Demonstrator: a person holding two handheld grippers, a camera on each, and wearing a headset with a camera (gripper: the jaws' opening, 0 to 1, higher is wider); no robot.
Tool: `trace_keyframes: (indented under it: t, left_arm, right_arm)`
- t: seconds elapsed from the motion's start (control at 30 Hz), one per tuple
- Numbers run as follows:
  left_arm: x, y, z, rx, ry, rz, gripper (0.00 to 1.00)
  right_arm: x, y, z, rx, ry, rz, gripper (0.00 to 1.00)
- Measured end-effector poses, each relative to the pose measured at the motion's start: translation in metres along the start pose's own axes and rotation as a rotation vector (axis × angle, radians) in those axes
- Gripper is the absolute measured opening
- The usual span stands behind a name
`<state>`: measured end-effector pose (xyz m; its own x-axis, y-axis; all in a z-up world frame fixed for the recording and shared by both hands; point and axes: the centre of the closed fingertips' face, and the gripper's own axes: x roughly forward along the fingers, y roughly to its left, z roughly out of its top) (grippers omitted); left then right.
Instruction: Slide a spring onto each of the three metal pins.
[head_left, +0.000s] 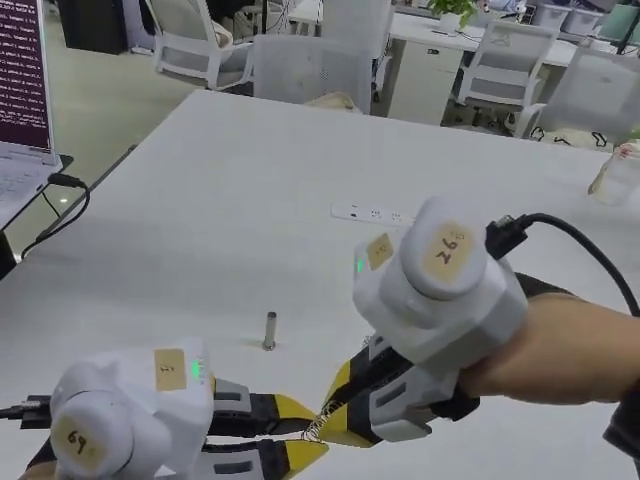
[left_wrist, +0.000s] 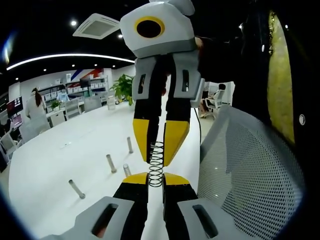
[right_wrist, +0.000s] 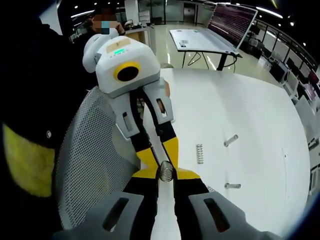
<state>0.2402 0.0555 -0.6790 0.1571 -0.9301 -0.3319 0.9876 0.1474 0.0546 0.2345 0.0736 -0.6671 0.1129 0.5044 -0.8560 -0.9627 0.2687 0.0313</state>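
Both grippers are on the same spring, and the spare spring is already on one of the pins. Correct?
One thing is wrong. The left gripper and right gripper do share one spring, but the spare spring is not on a pin. It sits loose on the table, apart from the pins. The right gripper view shows this.

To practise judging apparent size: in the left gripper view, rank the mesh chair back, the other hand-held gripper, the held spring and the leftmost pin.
Largest to smallest: mesh chair back; right hand-held gripper; spring; leftmost pin. The pin is farther from the camera, so spring versus pin is unsure.
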Motion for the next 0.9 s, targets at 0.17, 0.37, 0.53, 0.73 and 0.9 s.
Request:
trace_keyframes:
  t: [0.17, 0.37, 0.53, 0.73, 0.9]
  left_arm:
    - [-0.003, 0.005, 0.009, -0.061, -0.058, 0.005, 0.07]
    - [-0.003, 0.008, 0.006, -0.08, -0.067, 0.015, 0.15]
    - [-0.005, 0.01, 0.006, -0.092, -0.076, 0.022, 0.23]
    - [-0.006, 0.014, 0.004, -0.119, -0.086, 0.034, 0.39]
    - [-0.007, 0.023, -0.004, -0.155, -0.078, 0.069, 0.56]
  right_arm:
    - [-0.001, -0.001, 0.0, -0.003, 0.01, -0.003, 0.08]
    - [-0.001, -0.003, -0.003, 0.001, 0.027, -0.003, 0.08]
    - [-0.006, -0.01, -0.013, 0.009, 0.053, -0.022, 0.08]
    - [-0.017, -0.02, -0.022, 0.033, 0.064, -0.049, 0.08]
    - [-0.027, -0.03, -0.033, 0.053, 0.078, -0.081, 0.08]
